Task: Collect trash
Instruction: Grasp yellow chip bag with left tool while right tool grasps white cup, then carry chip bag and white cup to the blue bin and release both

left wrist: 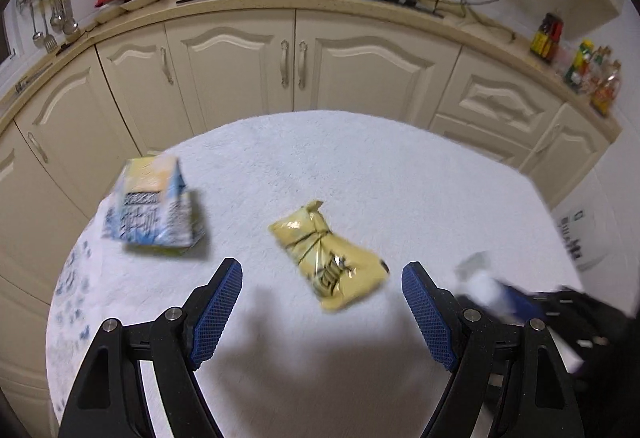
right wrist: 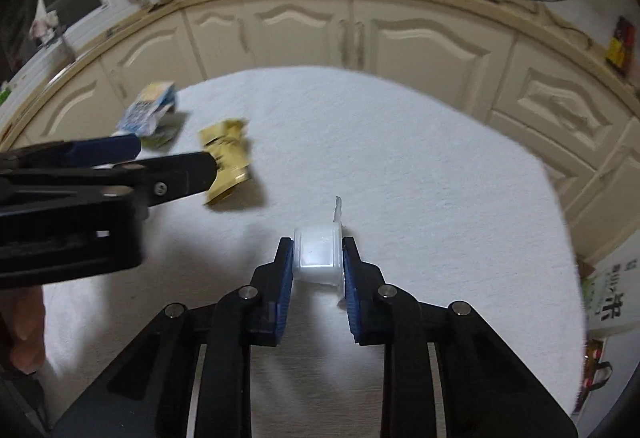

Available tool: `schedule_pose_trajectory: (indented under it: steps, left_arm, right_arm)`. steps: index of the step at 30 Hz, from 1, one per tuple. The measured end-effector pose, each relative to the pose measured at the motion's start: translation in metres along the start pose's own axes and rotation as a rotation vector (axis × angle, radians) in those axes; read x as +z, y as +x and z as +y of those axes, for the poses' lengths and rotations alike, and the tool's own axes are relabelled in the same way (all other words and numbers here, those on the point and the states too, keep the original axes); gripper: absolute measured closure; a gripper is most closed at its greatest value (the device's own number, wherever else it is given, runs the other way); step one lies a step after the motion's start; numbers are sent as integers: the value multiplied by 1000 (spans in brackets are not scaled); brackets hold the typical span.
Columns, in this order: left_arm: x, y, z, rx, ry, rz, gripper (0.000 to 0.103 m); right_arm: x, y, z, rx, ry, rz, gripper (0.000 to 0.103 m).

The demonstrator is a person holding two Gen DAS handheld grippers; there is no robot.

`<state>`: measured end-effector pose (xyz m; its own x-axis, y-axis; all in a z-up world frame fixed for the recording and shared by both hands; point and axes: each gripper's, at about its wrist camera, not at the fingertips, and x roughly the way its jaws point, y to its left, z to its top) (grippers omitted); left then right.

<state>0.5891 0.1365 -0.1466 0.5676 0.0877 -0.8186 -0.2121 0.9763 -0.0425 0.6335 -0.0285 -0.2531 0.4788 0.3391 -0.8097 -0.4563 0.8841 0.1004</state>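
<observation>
Kitchen with cream cabinets [left wrist: 248, 66]; a table under a white cloth [left wrist: 360, 166] stands before them. Blue-and-white carton [left wrist: 154, 210] lies near the table's left edge, crumpled yellow wrapper [left wrist: 328, 258] mid-table. Left gripper [left wrist: 322, 308] jaws apart above the cloth, wrapper just ahead of them. Right gripper [right wrist: 318, 274] clamped on a small white plastic cup [right wrist: 318, 254].

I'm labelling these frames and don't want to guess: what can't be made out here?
- Milk carton: print unreadable in both views, motion blur.
- Yellow wrapper: near end hidden in the right wrist view by the left gripper.
- White plastic cup: sides covered by the right gripper pads; contents not visible.
- Right gripper in the left wrist view: smeared, cut off at the frame edge.
</observation>
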Motion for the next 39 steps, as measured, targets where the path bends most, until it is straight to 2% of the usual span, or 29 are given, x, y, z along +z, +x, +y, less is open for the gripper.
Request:
schedule_pose_trajectory:
  steps: [1, 4, 6, 7, 11, 12, 18, 23, 31, 39]
  left_arm:
    - [4, 11, -6, 28, 6, 10, 25]
    - [7, 28, -10, 45, 13, 15, 26]
    - [11, 41, -9, 59, 8, 40, 38]
    - [10, 46, -8, 42, 6, 59, 46]
    - [13, 46, -5, 46, 11, 35, 62]
    - [12, 44, -3, 36, 0, 41, 63]
    - [-8, -2, -13, -67, 34, 6, 68]
    - [-33, -52, -27, -141, 74, -32, 69]
    - [-87, -123, -93, -249, 187, -78, 69]
    - [-125, -137, -207, -341, 345, -46, 69]
  right_arm:
    - [1, -2, -6, 5, 12, -7, 80]
    - [2, -3, -16, 8, 24, -17, 80]
    - [2, -3, -18, 30, 33, -16, 80]
    - [1, -1, -18, 38, 36, -17, 80]
    - [-2, -1, -19, 70, 52, -15, 80]
    - [-4, -3, -19, 77, 57, -20, 80]
    - [-13, -30, -25, 97, 79, -60, 80]
    - [-33, -76, -36, 102, 110, -117, 80]
    - [-88, -157, -79, 67, 182, -206, 80]
    - [-164, -225, -155, -30, 307, -256, 80]
